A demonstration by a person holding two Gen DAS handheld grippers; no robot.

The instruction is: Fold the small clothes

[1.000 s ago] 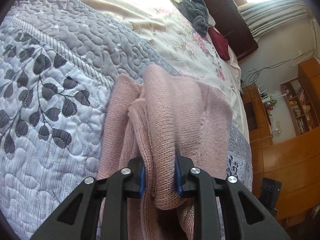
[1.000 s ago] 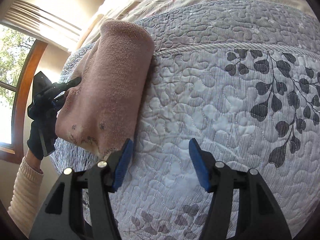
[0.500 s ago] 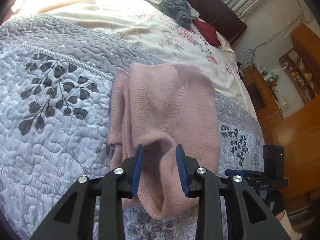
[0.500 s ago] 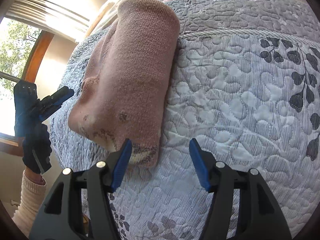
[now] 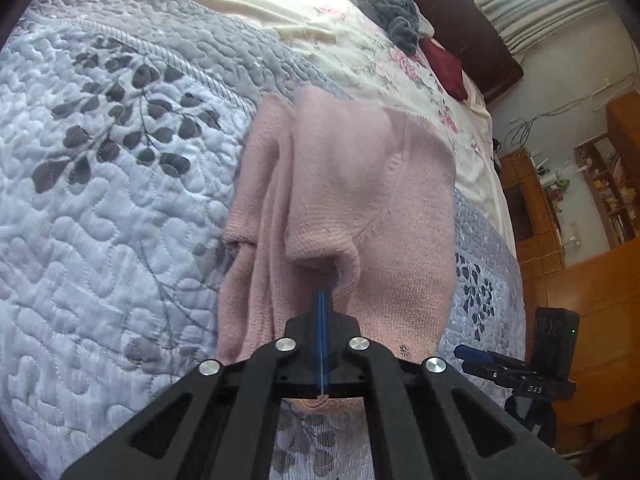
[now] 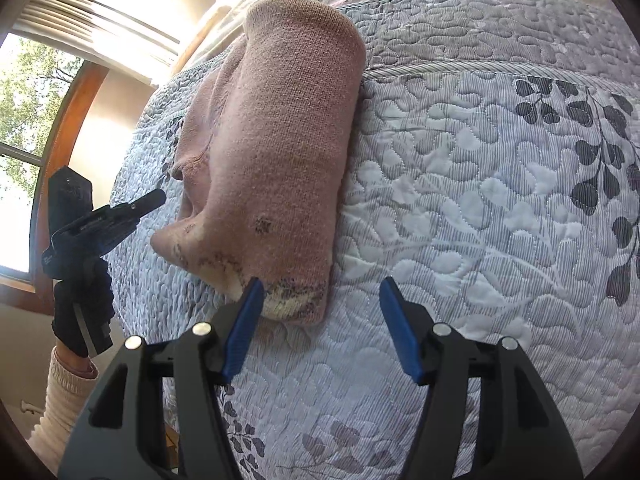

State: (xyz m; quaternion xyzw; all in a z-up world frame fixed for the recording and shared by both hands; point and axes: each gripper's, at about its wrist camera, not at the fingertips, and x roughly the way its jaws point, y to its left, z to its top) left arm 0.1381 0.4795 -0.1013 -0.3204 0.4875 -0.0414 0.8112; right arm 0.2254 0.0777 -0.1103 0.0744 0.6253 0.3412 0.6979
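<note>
Now both tools hover over the folded pink sweater [image 5: 352, 200].

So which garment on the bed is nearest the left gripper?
The pink knitted one, right before the left gripper; the grey garment and the dark red garment lie far off near the headboard.

A bed fills both views, spread with a grey quilt [image 5: 120, 208] stitched with dark leaf sprays; beyond it lies a cream floral sheet [image 5: 360, 52] and a dark headboard [image 5: 476, 28]. Wooden cabinets and shelves [image 5: 600, 176] line the far wall — cables trail above. Sunlight pours through an arched wood-framed window [image 6: 24, 120] with pale curtains [image 6: 104, 20].
</note>
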